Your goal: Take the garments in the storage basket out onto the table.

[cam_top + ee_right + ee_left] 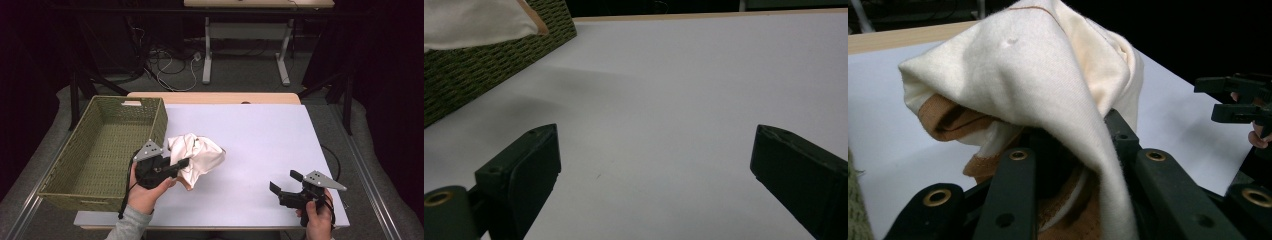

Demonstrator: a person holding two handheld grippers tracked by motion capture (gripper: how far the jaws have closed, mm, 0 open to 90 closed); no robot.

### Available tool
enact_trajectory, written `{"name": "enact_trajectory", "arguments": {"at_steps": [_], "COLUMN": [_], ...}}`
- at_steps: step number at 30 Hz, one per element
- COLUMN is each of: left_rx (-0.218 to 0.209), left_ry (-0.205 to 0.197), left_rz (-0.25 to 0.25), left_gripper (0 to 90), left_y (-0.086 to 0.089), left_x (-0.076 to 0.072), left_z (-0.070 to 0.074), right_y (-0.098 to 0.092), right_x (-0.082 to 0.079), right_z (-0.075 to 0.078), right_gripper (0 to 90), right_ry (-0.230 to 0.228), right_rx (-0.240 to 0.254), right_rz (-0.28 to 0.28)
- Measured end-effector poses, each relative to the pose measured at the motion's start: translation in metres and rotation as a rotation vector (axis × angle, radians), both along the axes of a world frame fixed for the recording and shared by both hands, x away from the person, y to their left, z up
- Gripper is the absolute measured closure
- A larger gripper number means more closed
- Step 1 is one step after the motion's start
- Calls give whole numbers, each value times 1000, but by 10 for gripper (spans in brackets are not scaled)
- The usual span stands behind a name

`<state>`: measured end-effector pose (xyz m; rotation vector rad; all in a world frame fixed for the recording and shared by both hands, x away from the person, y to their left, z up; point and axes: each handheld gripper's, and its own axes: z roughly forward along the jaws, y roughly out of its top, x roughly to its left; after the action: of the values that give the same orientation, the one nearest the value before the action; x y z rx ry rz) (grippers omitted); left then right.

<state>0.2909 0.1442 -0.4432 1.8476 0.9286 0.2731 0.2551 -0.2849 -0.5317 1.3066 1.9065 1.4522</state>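
Table (260, 140) white (wood rim), dark room, cables (170, 65) on floor.

Black tongs (183, 163), brass-ringed holes; grey three-cornered plates on top; black cable trailing; grey sleeve (129, 227) on left forearm.

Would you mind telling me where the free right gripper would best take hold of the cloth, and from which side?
Probably the bunched fold on the cloth farthest from the left gripper, which is shut on its near-left part. That fold stands up off the table, so open jaws can straddle it. The right gripper sits open to the right over bare table, so come in from the right.
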Motion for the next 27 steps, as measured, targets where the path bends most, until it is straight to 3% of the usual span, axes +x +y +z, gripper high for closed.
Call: {"name": "enact_trajectory", "arguments": {"at_steps": [12,19,27], "left_rx": [6,30,21], "left_ry": [27,23,56], "left_rz": [-38,-60,-77], "left_gripper": [723,722,722], "left_y": [-21,-30,-40], "left_x": [0,0,2], "left_z": [-20,-30,-49], "right_y": [0,0,0], "right_x": [0,0,0], "right_z": [0,0,0], "right_gripper": [57,57,56], "right_ry": [-4,-1,-4], "right_rx": [-3,-1,-1], "right_rz": [2,3,3]}}
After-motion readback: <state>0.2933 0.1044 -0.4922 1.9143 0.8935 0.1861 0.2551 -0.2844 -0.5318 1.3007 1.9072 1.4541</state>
